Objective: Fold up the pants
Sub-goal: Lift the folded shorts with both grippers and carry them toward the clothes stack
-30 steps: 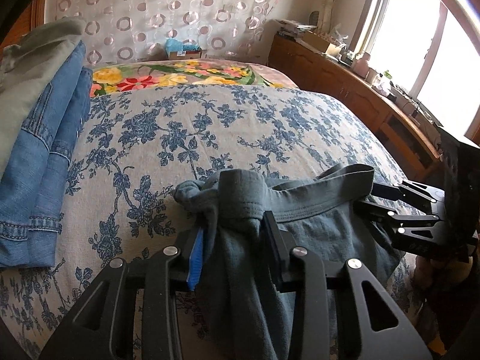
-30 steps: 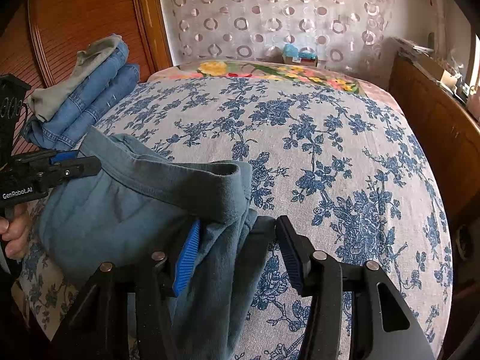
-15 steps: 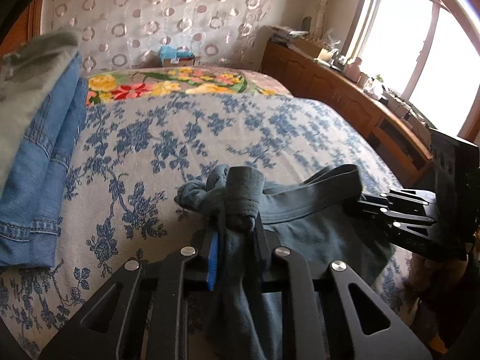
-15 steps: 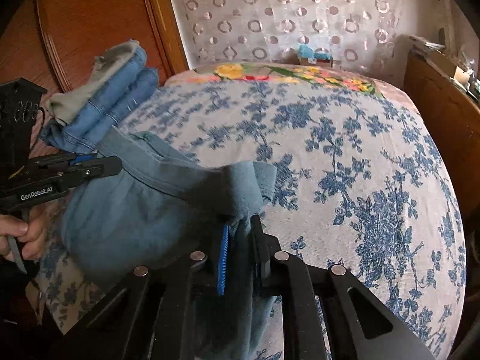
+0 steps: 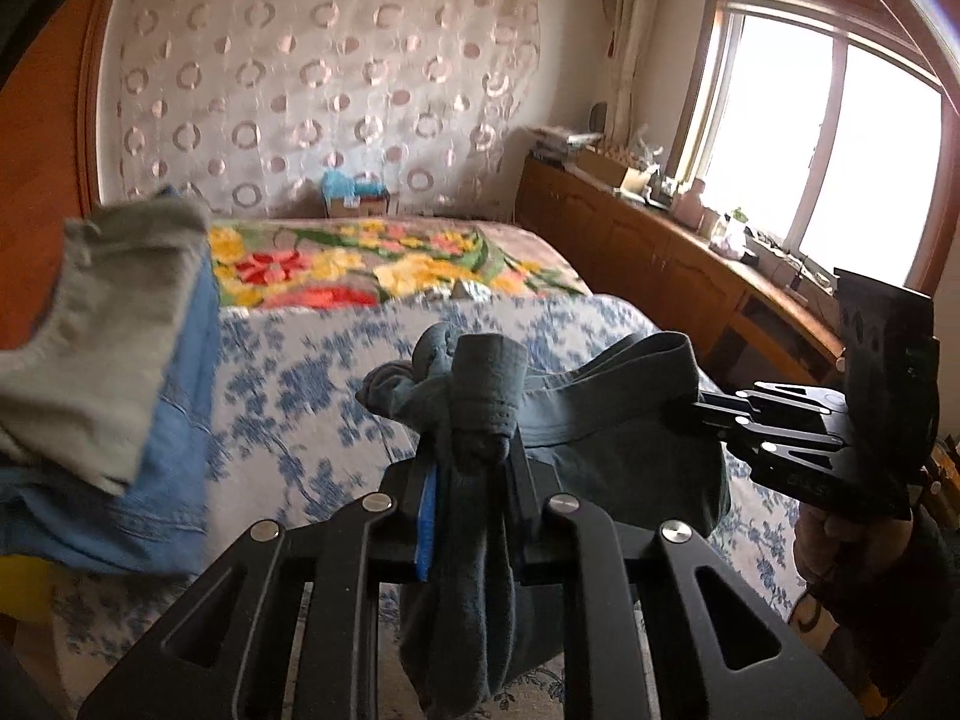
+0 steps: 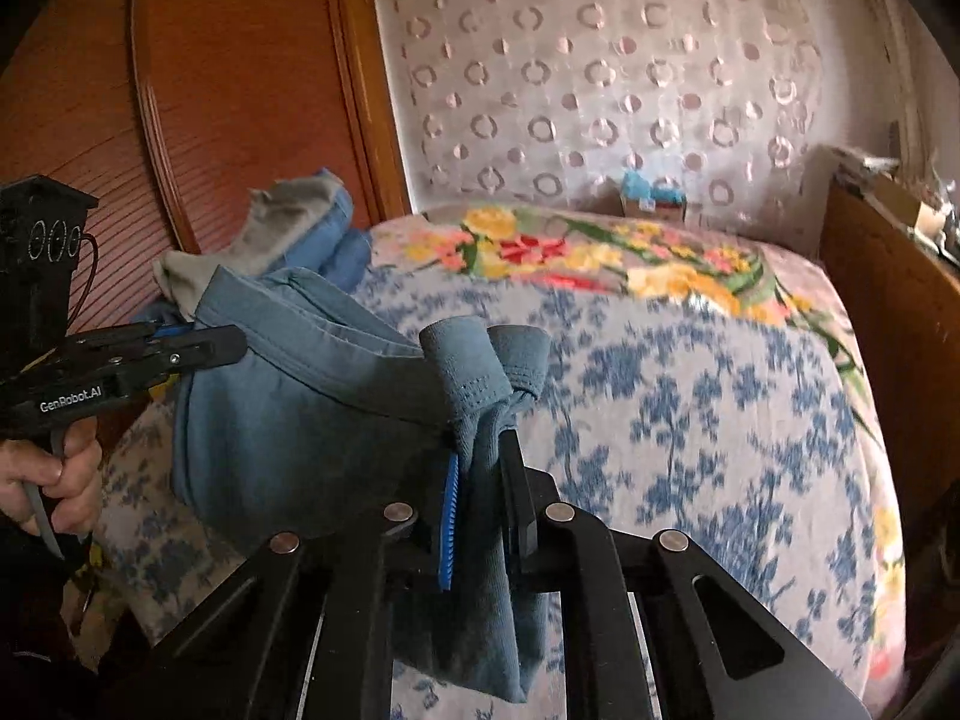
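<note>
Grey-blue pants (image 5: 606, 444) hang between my two grippers above the near end of the bed. My left gripper (image 5: 471, 480) is shut on one bunched end of the waistband. My right gripper (image 6: 483, 474) is shut on the other end, and the pants (image 6: 288, 420) sag between them. The right gripper shows in the left wrist view (image 5: 708, 414), and the left gripper shows in the right wrist view (image 6: 198, 342). The legs hang below, out of sight.
The bed has a blue floral cover (image 6: 690, 420) and a bright flowered blanket (image 5: 372, 264) at its far end. A stack of folded jeans and grey clothes (image 5: 114, 372) lies at the left edge. A wooden cabinet (image 5: 660, 264) runs along the right side.
Both grippers closed on the waistband ends, then lifted the pants up off the bed. The view has tilted upward and the bed has dropped lower.
</note>
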A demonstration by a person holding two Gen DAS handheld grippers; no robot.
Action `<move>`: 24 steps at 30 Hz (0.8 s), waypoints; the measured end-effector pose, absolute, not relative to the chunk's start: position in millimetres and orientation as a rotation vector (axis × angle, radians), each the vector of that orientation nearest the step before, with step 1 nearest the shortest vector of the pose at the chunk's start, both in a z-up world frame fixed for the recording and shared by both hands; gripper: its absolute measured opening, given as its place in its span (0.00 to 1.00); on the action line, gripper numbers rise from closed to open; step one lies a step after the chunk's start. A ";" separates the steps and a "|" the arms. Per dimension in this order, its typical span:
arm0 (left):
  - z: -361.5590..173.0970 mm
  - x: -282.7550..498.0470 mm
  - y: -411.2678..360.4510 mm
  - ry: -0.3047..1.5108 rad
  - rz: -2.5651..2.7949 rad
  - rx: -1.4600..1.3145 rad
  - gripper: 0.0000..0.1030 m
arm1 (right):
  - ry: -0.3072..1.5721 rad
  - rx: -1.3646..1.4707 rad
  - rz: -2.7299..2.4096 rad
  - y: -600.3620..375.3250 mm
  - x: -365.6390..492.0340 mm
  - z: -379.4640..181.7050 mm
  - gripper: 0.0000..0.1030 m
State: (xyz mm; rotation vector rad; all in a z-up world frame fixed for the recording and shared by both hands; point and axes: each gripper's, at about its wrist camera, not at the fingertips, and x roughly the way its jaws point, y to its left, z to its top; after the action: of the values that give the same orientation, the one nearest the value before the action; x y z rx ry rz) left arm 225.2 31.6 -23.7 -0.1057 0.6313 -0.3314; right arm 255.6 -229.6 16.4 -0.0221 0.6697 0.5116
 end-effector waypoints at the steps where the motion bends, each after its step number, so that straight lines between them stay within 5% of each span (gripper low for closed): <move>1: -19.1 223.4 33.7 0.620 -0.326 -0.104 0.18 | 0.659 -0.027 0.515 -228.1 255.4 20.1 0.11; 24: 36.3 223.9 102.7 0.487 -0.169 -0.070 0.18 | 0.472 -0.125 0.635 -177.9 299.9 70.5 0.12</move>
State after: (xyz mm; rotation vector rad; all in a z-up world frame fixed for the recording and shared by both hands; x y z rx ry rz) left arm 223.9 102.7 36.3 -0.0704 0.4874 -0.1689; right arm 299.9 -177.9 70.5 -0.1255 0.4716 0.6349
